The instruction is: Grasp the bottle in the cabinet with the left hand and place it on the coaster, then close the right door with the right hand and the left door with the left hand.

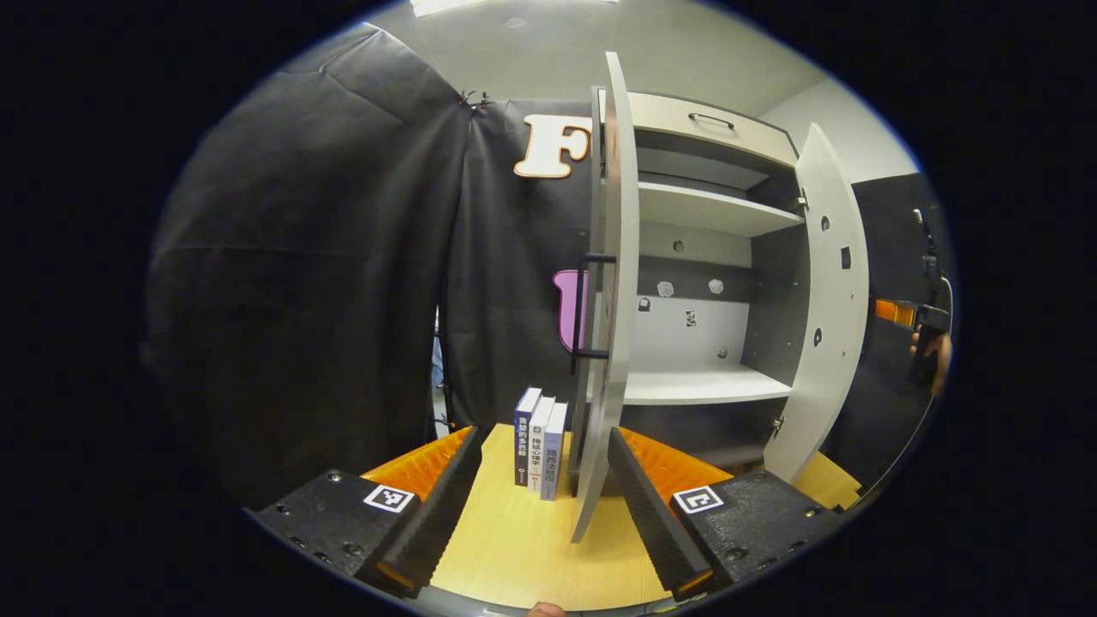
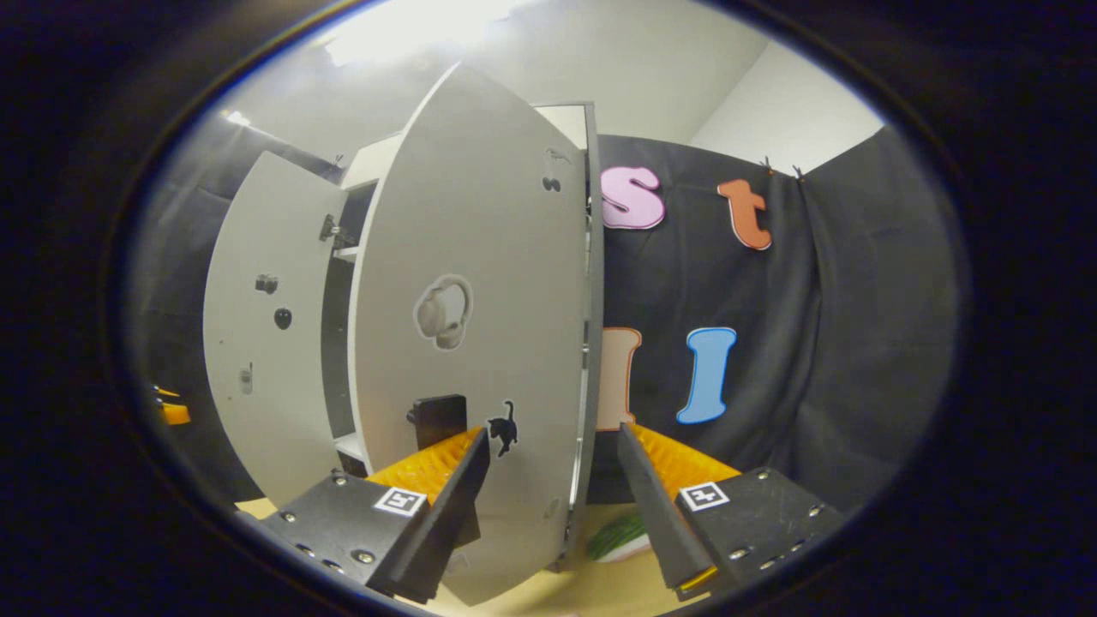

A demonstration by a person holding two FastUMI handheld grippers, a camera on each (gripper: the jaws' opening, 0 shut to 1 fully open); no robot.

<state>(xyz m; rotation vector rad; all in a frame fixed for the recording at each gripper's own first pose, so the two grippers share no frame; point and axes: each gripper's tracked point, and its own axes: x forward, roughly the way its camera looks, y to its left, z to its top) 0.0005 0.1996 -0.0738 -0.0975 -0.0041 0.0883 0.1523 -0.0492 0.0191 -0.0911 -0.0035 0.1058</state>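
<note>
The white cabinet [image 1: 711, 214] stands on the wooden table [image 1: 514, 548] with both doors swung open. In the left gripper view its left door [image 1: 619, 257] is seen edge-on, with a black handle [image 1: 591, 304]. The door's lower edge hangs between the spread fingers of my left gripper [image 1: 544, 433], which is open and grips nothing. The right door [image 1: 824, 300] stands wide open farther right. In the right gripper view the right door's outer face [image 2: 480, 300] and its dark handle [image 2: 441, 420] are right in front of my open right gripper [image 2: 555, 433]. A green and white object [image 2: 617, 536] lies low behind that door.
Three books [image 1: 540, 446] stand upright on the table just left of the left door. At the far right of the left gripper view a hand [image 1: 938, 360] holds the other gripper. Black cloth walls close in the booth on both sides.
</note>
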